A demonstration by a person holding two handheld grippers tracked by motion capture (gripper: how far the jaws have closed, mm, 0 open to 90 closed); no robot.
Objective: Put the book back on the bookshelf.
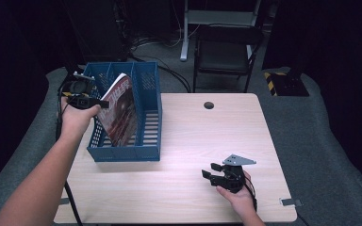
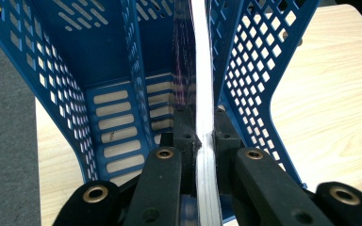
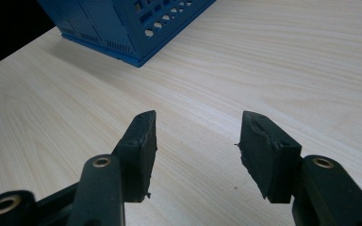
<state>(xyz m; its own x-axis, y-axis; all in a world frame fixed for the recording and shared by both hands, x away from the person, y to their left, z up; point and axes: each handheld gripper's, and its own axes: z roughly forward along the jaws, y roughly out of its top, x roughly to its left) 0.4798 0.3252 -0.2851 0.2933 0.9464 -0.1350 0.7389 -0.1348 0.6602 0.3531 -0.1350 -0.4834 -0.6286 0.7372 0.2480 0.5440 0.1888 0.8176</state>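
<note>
Two tongs are at work over the pale wooden table (image 1: pixel 184 141). The left gripper (image 2: pixel 202 136) is clamped tight on the edge of a thin red-covered magazine (image 1: pixel 120 110), whose white page edges run straight ahead from between its pads into the middle compartment of the blue perforated plastic file rack (image 1: pixel 146 94), leaning there. The right gripper (image 3: pixel 198 141) rests low over bare tabletop, jaws partly apart and empty, with the rack's corner well ahead of it.

The perforated blue plastic file rack (image 1: pixel 147 117) at upper left holds a dark red-covered, white-edged magazine (image 1: pixel 121 113). The pale wood-grain tabletop (image 1: pixel 207 141) is light beige.
</note>
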